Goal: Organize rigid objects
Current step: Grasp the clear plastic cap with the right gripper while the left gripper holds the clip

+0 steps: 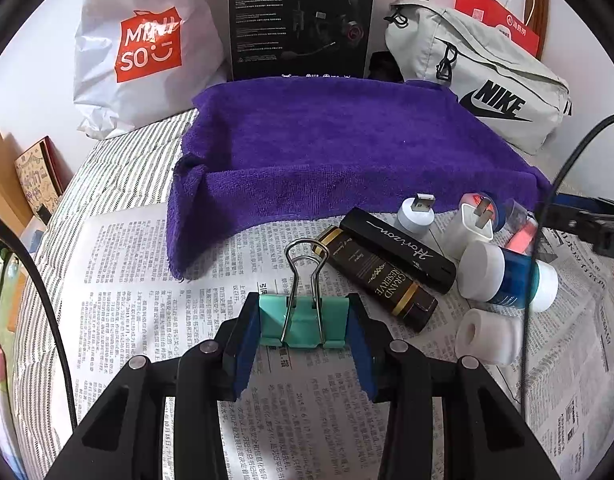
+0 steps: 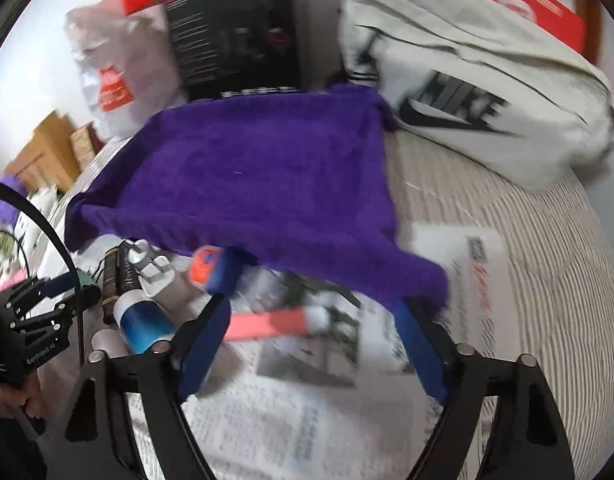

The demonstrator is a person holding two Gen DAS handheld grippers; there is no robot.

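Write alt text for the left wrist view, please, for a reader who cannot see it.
The left tool grips a teal binder clip between its blue pads, over a newspaper. To the right lie small items: two dark boxes, a blue bottle, a white roll and plugs. Behind them lies a purple towel.

Your left claw (image 1: pixel 303 328) pinches a mint binder clip (image 1: pixel 301 326), wire handles up; rest of the pile (image 1: pixel 447 256) sits just ahead-right on the newspaper.
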